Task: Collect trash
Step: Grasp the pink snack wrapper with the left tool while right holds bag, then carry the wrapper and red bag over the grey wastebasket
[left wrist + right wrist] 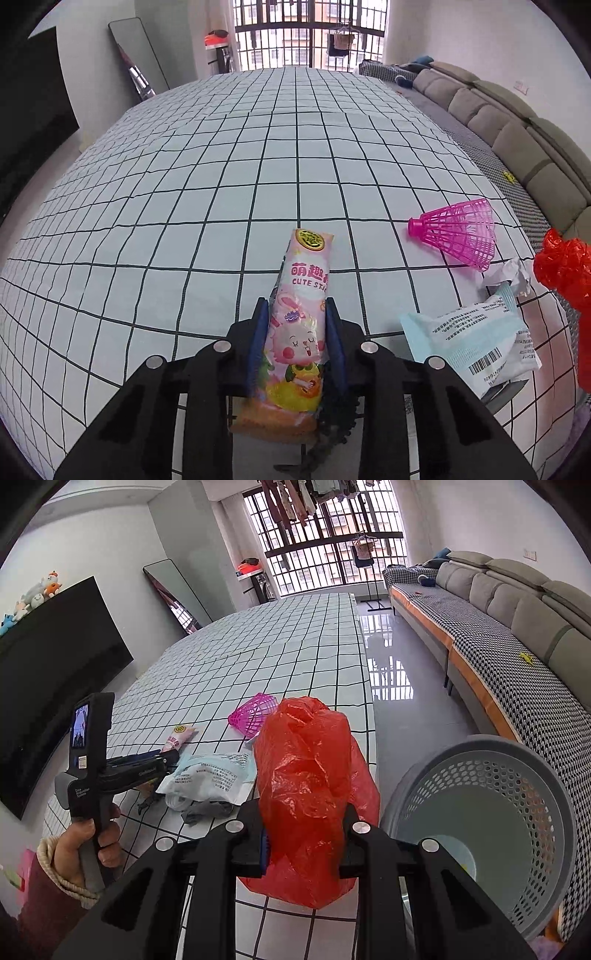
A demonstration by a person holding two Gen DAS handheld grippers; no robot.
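Right wrist view: a checked table (295, 646) with a grey basket (517, 812) beside it; the right gripper (306, 845) is clamped on a red bag (306, 775). The left gripper (295, 332) pinches a snack wrapper (299, 332) (pink, cartoon rabbit) lying on the table.

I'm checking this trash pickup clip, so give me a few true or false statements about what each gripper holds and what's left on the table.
1. The left gripper is shut on the pink snack wrapper. True.
2. The right gripper is empty. False: it is shut on the red plastic bag.
3. A pink plastic shuttlecock lies on the checked tablecloth. True.
4. The grey perforated basket holds the red bag. False: the bag is in the fingers, outside the basket.
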